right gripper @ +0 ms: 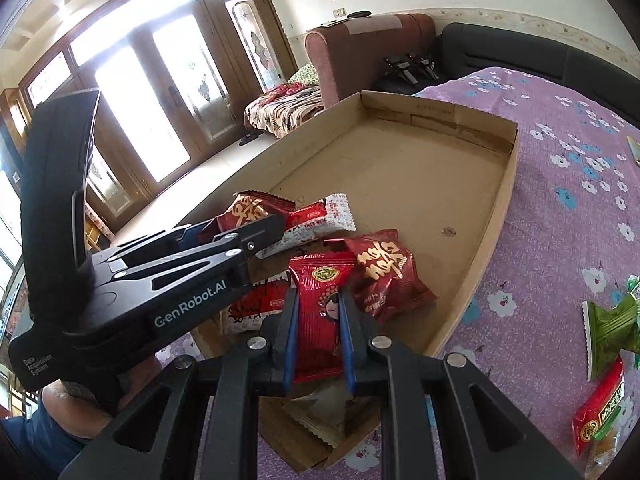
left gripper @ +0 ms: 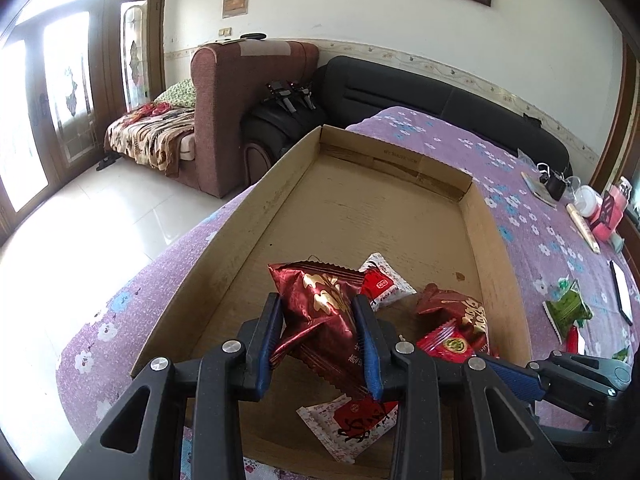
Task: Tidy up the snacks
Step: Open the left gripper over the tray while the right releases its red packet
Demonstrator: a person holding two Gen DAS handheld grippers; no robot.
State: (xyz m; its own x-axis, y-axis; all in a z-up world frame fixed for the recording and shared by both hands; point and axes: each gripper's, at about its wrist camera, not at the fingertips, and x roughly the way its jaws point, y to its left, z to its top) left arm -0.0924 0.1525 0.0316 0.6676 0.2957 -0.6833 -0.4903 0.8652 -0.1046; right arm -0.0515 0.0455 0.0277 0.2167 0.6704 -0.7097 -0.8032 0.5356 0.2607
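Note:
In the left wrist view my left gripper [left gripper: 318,308] is shut on a dark red snack packet [left gripper: 320,300] with a gold pattern, held over the near end of a shallow cardboard tray [left gripper: 240,240]. In the right wrist view my right gripper [right gripper: 320,300] is shut on a bright red packet [right gripper: 320,320] with a cartoon figure, also over the tray's near end [right gripper: 496,216]. A white-and-red packet [right gripper: 320,220], a second dark red packet [right gripper: 384,276] and a white floral packet [left gripper: 344,428] lie inside the tray. The left gripper [right gripper: 270,238] shows from the side on the left.
The tray lies on a purple flowered cloth [right gripper: 560,184]. On the cloth to its right are a green packet [right gripper: 612,328] and a red packet [right gripper: 600,408]. Small items [left gripper: 588,204] stand at the table's far right. Sofas [left gripper: 248,92] are behind, and tiled floor to the left.

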